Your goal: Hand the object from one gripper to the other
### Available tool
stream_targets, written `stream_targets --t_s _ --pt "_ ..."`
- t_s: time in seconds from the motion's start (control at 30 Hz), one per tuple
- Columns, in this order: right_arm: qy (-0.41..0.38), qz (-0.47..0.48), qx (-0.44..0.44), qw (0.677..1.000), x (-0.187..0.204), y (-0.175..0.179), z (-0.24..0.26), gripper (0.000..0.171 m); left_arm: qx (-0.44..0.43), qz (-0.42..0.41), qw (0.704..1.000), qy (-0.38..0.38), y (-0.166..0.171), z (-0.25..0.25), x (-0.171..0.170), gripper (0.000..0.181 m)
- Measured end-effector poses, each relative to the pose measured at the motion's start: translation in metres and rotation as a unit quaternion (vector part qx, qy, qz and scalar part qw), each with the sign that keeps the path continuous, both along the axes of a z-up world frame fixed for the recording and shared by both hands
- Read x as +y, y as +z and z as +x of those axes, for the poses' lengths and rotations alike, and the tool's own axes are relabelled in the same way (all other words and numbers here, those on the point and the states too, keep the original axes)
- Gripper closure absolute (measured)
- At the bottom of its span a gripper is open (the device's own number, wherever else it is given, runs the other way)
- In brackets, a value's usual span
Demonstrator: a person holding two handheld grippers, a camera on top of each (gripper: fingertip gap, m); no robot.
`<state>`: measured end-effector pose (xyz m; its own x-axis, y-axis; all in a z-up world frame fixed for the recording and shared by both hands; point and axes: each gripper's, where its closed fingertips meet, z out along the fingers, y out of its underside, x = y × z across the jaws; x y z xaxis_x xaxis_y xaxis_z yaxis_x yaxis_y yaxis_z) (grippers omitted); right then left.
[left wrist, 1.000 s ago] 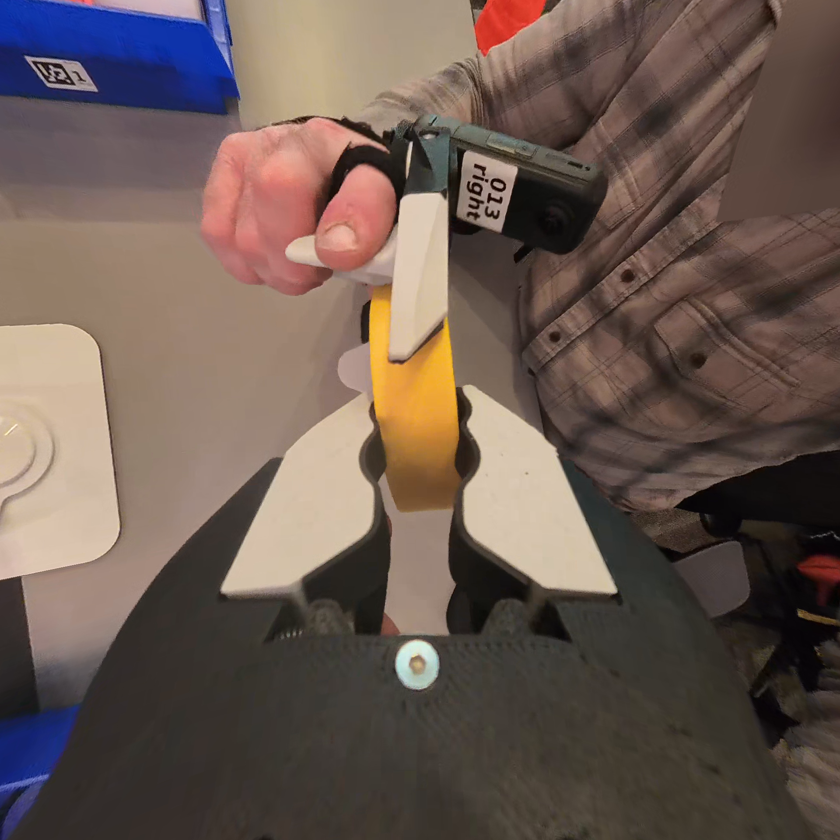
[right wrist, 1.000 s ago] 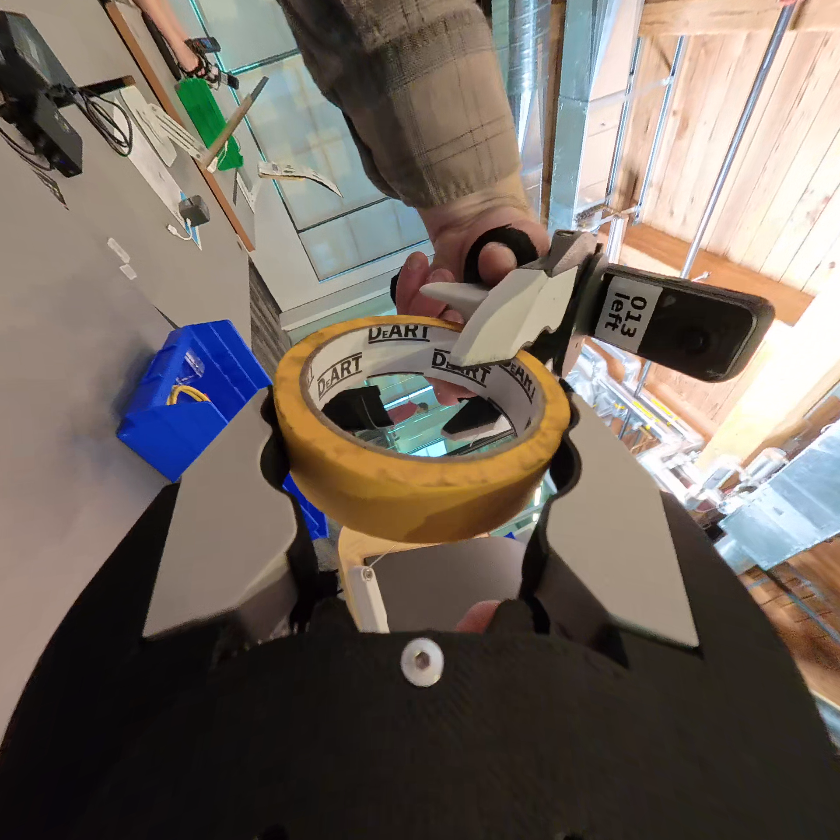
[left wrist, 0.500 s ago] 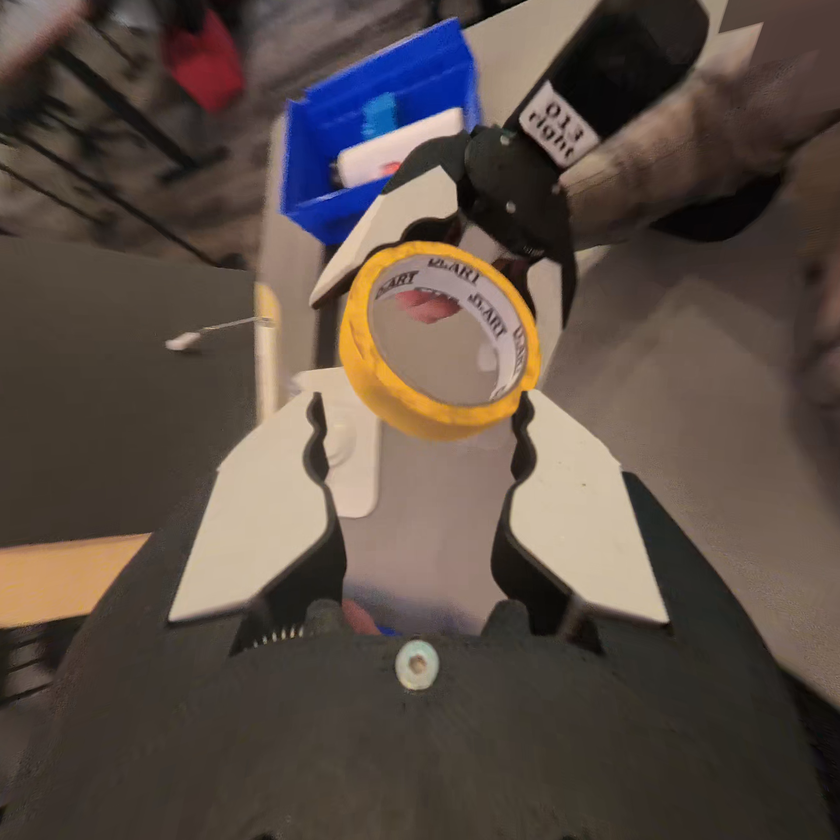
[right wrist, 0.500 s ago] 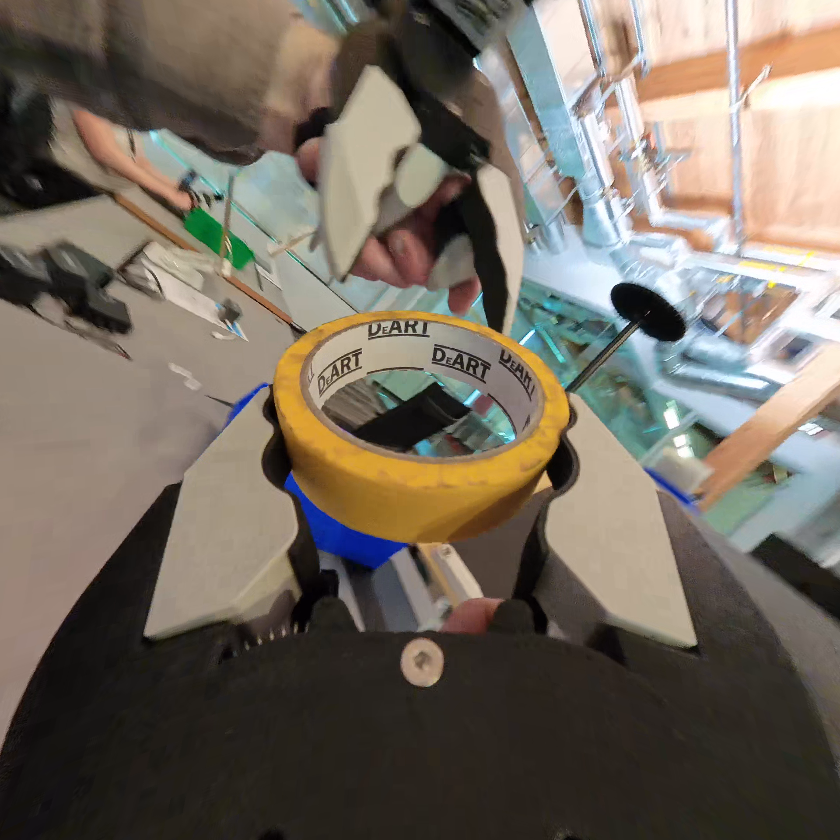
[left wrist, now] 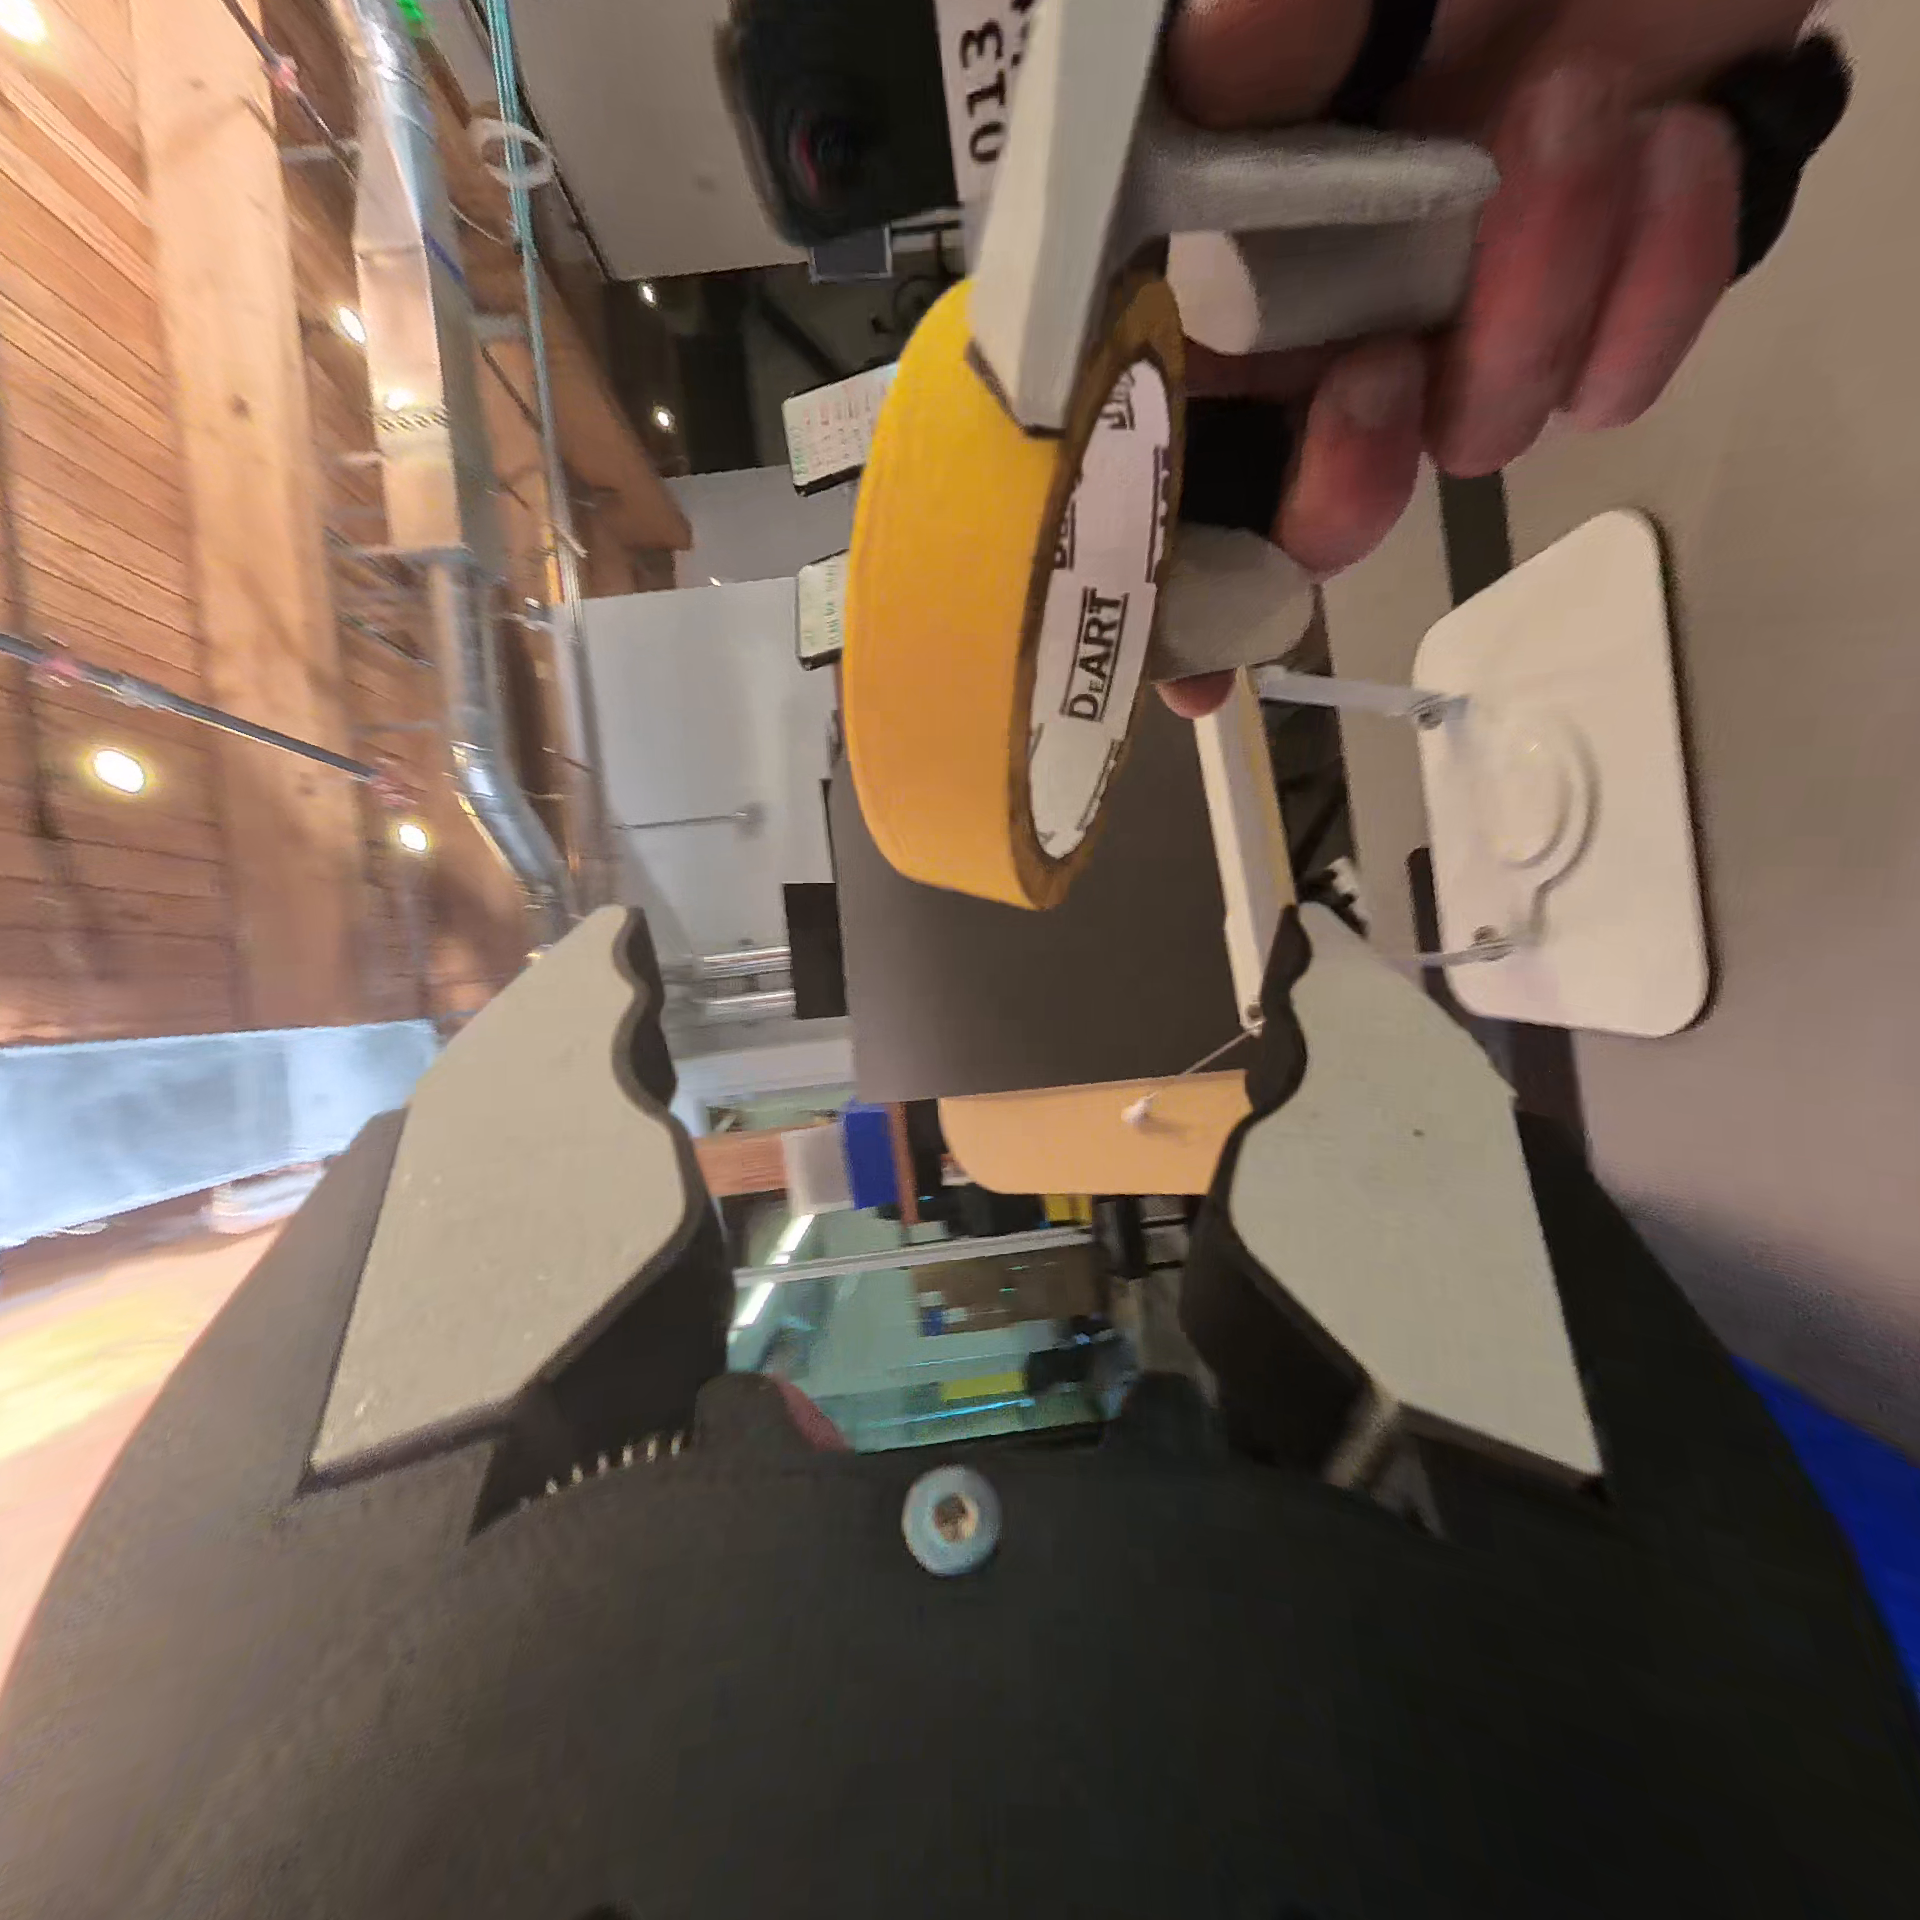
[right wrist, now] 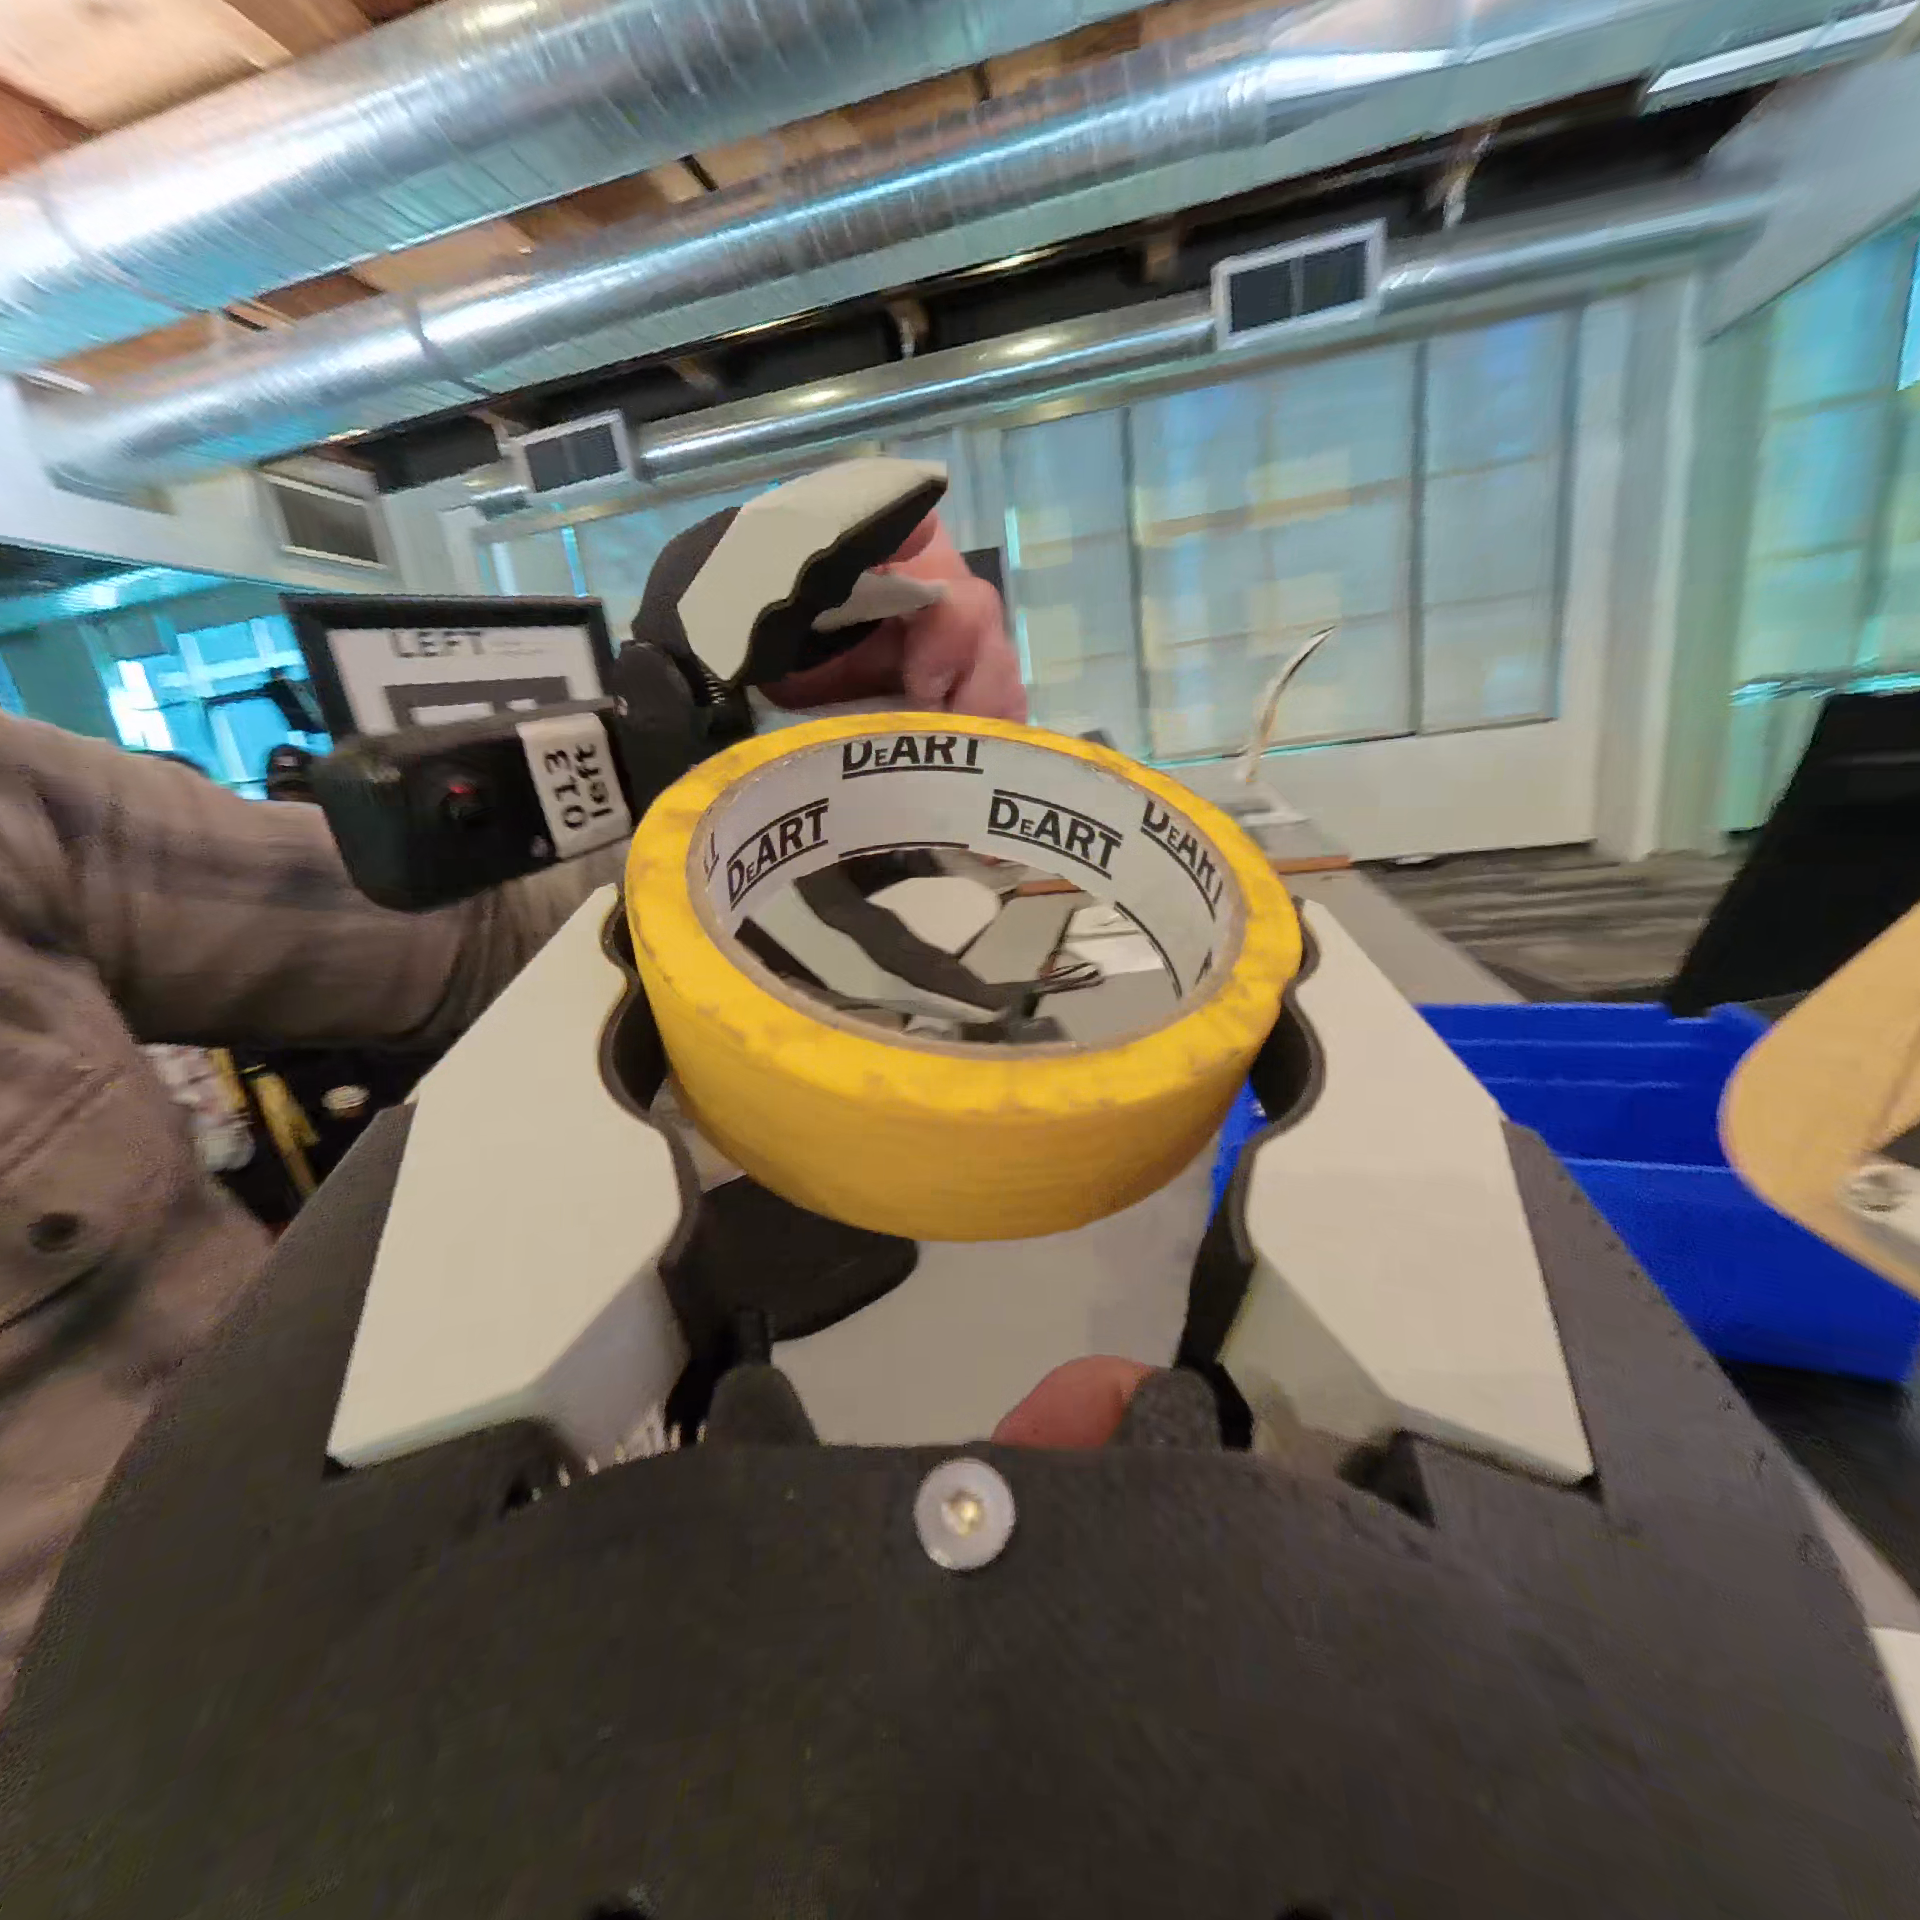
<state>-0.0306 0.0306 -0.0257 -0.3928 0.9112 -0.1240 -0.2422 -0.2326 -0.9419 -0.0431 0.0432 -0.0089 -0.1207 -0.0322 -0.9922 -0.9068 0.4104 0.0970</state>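
Observation:
A yellow roll of masking tape (right wrist: 935, 1143) with a white printed core sits clamped across its width between the fingers of my right gripper (right wrist: 956, 914). In the left wrist view the same roll (left wrist: 935, 623) hangs edge-on above and ahead, held by the right gripper's white fingers (left wrist: 1070, 208), with a hand behind them. My left gripper (left wrist: 956, 935) is open and empty, its jaws wide apart just below the roll and not touching it. In the right wrist view one of the left gripper's fingers (right wrist: 790, 561) shows behind the roll.
A blue bin (right wrist: 1621, 1122) stands at the right. A white plate-like pad (left wrist: 1558, 779) lies on the grey table. A tan board edge (right wrist: 1829, 1122) shows at the far right. The person's plaid sleeve (right wrist: 156, 935) fills the left side.
My left gripper has let go of the tape, opened wider and drawn back from it. The right gripper keeps hold of the roll. Both cameras have swung round.

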Motion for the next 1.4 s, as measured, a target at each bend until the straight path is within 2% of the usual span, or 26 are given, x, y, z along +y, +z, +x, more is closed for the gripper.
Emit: stream_targets --t_s 0.1,0.37,0.53,0.67,0.9,1.17,1.2,1.4 --pt "0.050 0.013 -0.022 0.998 -0.019 -0.013 -0.005 0.055 0.033 0.013 0.999 -0.018 -0.013 0.009 0.001 0.066" --pt "0.149 0.038 -0.049 0.987 -0.062 -0.035 -0.010 0.055 0.079 -0.054 0.992 -0.086 -0.045 0.041 -0.019 0.079" --pt "0.179 0.046 -0.053 0.981 -0.074 -0.040 -0.007 0.055 0.109 -0.074 0.987 -0.093 -0.062 0.054 -0.026 0.082" --pt "0.184 0.037 -0.044 0.981 -0.072 -0.035 -0.004 0.055 0.098 -0.061 0.989 -0.089 -0.058 0.057 -0.024 0.107" --pt "0.173 0.053 -0.040 0.983 -0.072 -0.035 -0.002 0.054 0.065 -0.057 0.994 -0.072 -0.054 0.057 -0.022 0.119" --pt "0.147 0.071 -0.039 0.986 -0.069 -0.035 -0.005 0.054 0.045 -0.033 0.997 -0.058 -0.049 0.053 -0.017 0.119" --pt "0.142 0.068 -0.039 0.987 -0.066 -0.035 -0.006 0.056 0.046 -0.024 0.997 -0.055 -0.047 0.052 -0.016 0.124" --pt "0.125 0.058 -0.037 0.990 -0.058 -0.034 -0.008 0.058 0.039 -0.002 0.999 -0.036 -0.040 0.046 -0.010 0.121"
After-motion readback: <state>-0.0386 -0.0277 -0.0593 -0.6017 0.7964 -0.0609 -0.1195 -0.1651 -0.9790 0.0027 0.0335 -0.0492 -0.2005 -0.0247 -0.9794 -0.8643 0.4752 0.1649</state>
